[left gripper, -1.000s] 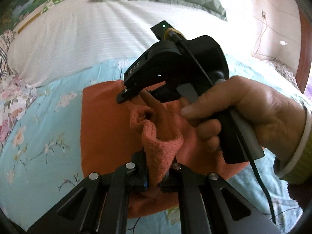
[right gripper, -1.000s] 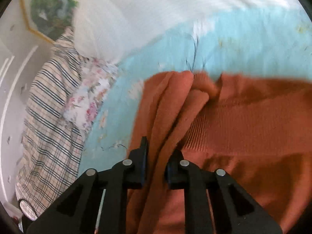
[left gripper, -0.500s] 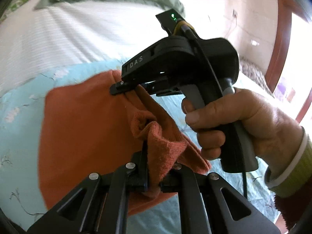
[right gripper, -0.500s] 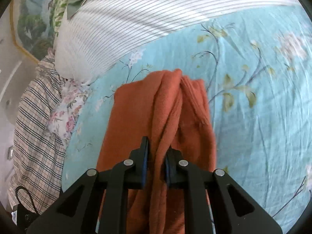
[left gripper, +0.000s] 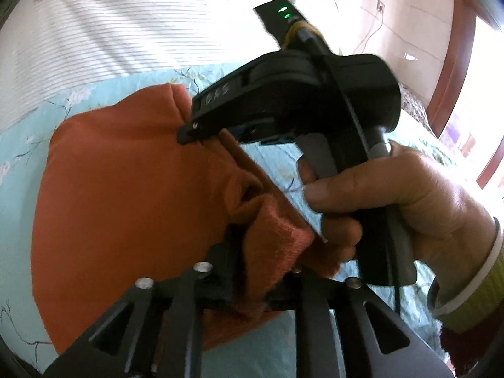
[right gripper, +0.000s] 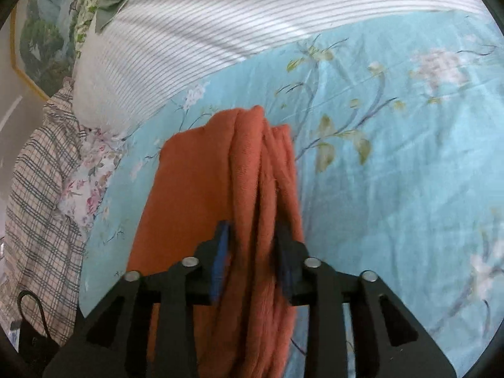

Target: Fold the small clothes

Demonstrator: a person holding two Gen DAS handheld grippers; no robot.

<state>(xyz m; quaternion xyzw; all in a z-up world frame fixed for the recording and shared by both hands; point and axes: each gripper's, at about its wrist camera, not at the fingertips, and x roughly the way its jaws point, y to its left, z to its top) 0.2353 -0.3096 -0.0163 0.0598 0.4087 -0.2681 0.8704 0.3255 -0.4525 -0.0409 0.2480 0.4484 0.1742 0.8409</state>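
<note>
- One plaid blanket (right gripper: 41, 208) lies bunched at the far left edge of the bed in the right wrist view, with one flowered cloth (right gripper: 91, 173) just beside it.
- One white striped quilt (right gripper: 220, 28) stretches across the top of the bed, and one green pillow (right gripper: 113, 3) sits above its left end.
- One blue flowered bedsheet (right gripper: 393, 157) covers the bed below the quilt.
- One orange sweater (left gripper: 126, 195) lies on that bedsheet, its left part spread flat and its right edge lifted up into folds.
- The left gripper (left gripper: 252, 286) is clamped on a raised fold of the orange sweater at its near edge; the knit bulges up between the two fingers.
- The right gripper (right gripper: 255, 261) is closed on a gathered bunch of the orange sweater, several layers thick, with the cloth running forward from the jaws and draping down to the left.
- In the left wrist view the right gripper's tip pinches the sweater's edge farther along, so the edge runs taut between the two grippers.
- One hand (left gripper: 393, 201) wraps the right gripper's handle, with a cable running down past it.
</note>
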